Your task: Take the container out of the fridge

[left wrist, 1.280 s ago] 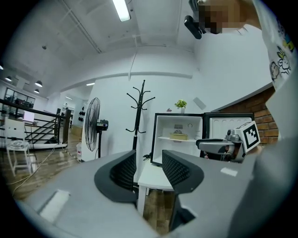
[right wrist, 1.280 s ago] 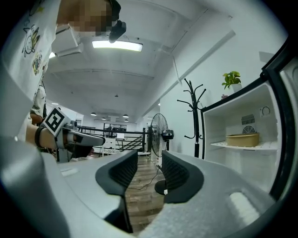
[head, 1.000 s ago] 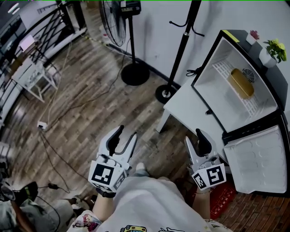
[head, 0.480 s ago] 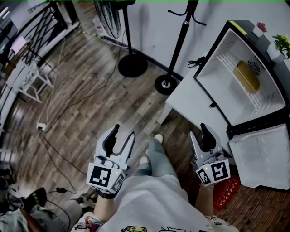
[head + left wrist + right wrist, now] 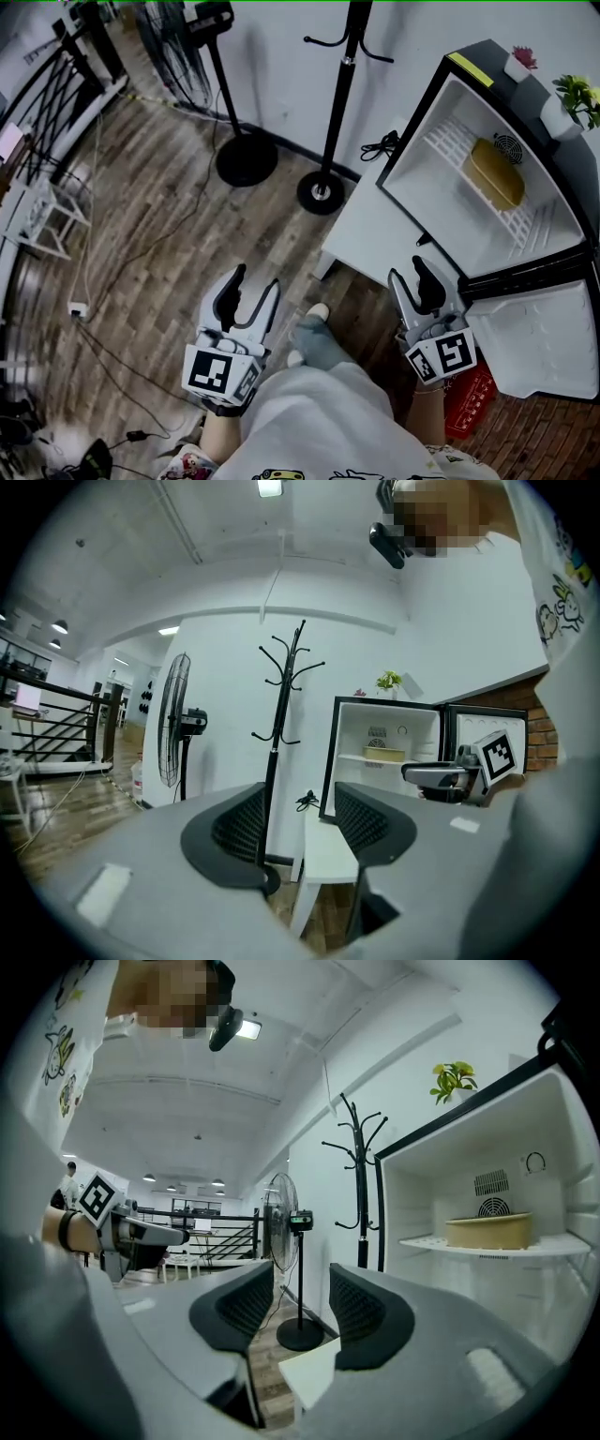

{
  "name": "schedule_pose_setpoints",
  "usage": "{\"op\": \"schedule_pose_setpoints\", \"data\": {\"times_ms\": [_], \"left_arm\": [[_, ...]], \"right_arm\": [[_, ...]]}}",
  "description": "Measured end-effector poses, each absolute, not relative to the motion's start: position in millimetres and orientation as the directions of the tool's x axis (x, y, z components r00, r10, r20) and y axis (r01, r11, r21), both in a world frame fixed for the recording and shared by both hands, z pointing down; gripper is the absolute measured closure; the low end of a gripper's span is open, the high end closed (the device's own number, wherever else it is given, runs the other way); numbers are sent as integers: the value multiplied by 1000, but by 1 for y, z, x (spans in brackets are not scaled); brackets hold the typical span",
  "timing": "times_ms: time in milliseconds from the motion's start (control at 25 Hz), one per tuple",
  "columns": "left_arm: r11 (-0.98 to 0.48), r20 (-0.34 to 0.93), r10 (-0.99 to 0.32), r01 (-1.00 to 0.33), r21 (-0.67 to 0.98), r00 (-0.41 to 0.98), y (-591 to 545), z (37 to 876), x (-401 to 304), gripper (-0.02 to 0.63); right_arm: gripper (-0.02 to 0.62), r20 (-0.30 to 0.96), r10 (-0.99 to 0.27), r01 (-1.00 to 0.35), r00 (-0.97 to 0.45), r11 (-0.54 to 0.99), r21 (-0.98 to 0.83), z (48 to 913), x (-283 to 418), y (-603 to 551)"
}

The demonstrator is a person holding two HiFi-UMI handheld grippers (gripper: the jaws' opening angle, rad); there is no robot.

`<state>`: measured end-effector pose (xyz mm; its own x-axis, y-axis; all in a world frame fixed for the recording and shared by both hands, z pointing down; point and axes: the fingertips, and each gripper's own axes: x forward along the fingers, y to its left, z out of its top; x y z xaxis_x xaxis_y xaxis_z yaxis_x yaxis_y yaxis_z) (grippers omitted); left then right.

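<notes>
A tan container (image 5: 497,173) lies on the wire shelf inside a small white fridge (image 5: 422,187) whose door (image 5: 544,337) hangs open toward me. The same container (image 5: 487,1230) shows at the right of the right gripper view and, small and far off, as the container (image 5: 384,755) in the left gripper view. My right gripper (image 5: 408,274) is held just short of the fridge's front edge, open and empty. My left gripper (image 5: 255,279) is over the wooden floor to the left, also open and empty. Both sets of jaws have just been opening, with nothing between them.
The fridge stands on a low white table (image 5: 370,234). A coat stand (image 5: 323,192) and a standing fan (image 5: 246,159) stand by the wall to its left. Potted plants (image 5: 572,98) sit on top of the fridge. A red crate (image 5: 466,412) is under the door. Cables trail over the floor.
The person has stepped forward, with a foot now showing between the grippers. Both grippers have moved closer to the fridge. The left jaws stand a little wider.
</notes>
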<state>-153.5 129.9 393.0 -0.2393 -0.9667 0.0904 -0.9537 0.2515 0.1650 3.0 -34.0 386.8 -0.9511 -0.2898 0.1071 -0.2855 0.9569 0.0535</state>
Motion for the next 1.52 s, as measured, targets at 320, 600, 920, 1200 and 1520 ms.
{"op": "schedule_pose_setpoints", "data": {"times_ms": [320,600,920,1200,1520], "left_arm": [[138,58,-990,-980,146,-131,41,368,-186,380],[2,44,-999,-993,120,3,-30,355,-184,380],[-135,35,-990,-986,100,139,-81,353,-163,380],[-276,26,-960,-957,92,279,-108,349,-135,382],[-463,33,-883,-882,85,467,-134,341,-101,382]], "right_arm": [[415,78,-388,-383,-918,921,71,362,-15,-100],[414,50,-484,-480,-874,874,77,351,-3,-143],[414,19,-592,-590,-806,804,73,348,27,-166],[414,-2,-697,-695,-717,715,75,341,61,-167],[416,-12,-822,-820,-570,567,77,331,101,-157]]}}
